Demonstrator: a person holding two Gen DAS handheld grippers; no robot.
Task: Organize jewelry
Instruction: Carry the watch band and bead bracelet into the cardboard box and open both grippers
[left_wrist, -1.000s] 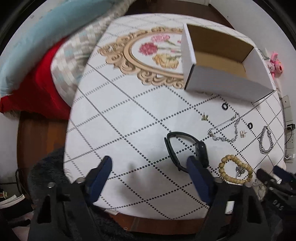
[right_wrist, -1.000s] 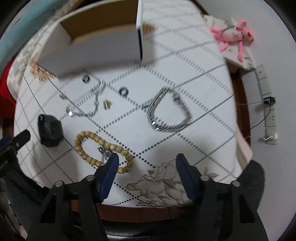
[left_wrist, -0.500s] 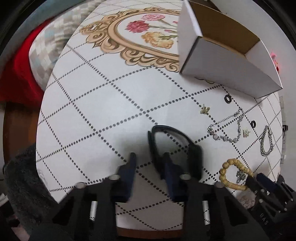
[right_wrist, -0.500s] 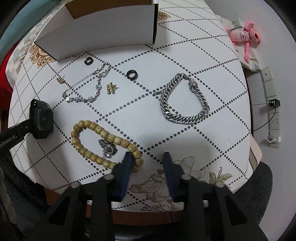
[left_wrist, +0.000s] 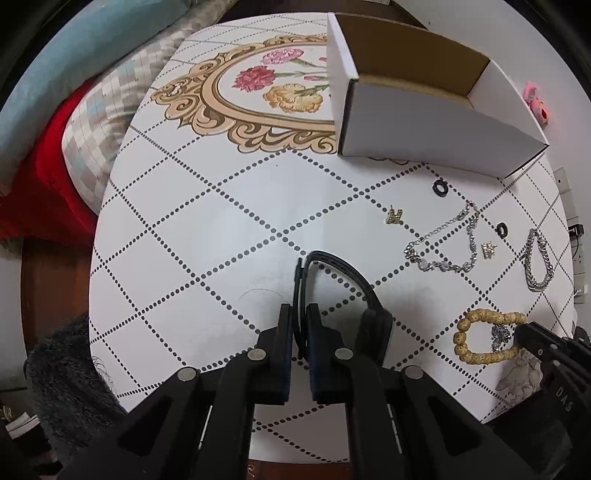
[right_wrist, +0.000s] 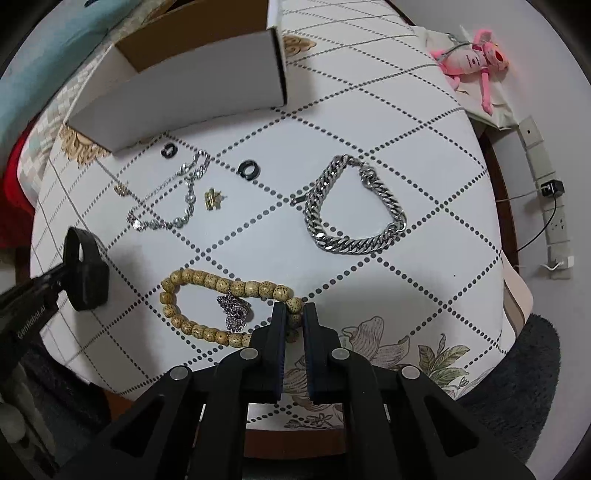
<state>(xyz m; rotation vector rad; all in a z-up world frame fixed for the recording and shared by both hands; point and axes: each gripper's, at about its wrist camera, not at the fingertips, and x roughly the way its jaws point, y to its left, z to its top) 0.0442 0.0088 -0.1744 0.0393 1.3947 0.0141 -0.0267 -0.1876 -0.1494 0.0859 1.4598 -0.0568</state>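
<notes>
My left gripper (left_wrist: 298, 312) is shut on the strap of a black smartwatch (left_wrist: 373, 325) lying on the table; the watch also shows in the right wrist view (right_wrist: 85, 271). My right gripper (right_wrist: 294, 312) is shut on the near end of a tan wooden bead bracelet (right_wrist: 207, 280), which carries a small silver charm (right_wrist: 236, 314). The bracelet also shows in the left wrist view (left_wrist: 480, 336). Farther back lie a thick silver chain bracelet (right_wrist: 351, 210), a thin silver chain (right_wrist: 173, 199), two black rings (right_wrist: 248, 169), and small gold earrings (right_wrist: 212, 197).
An open white cardboard box (left_wrist: 424, 122) with a brown inside stands at the back of the round table (left_wrist: 184, 229); it also shows in the right wrist view (right_wrist: 192, 85). A pink plush toy (right_wrist: 472, 59) lies beyond the table. A power strip (right_wrist: 546, 199) sits at the right.
Both grippers went from wide open to shut. The left closed on the watch strap, the right closed on the bead bracelet's near end.
</notes>
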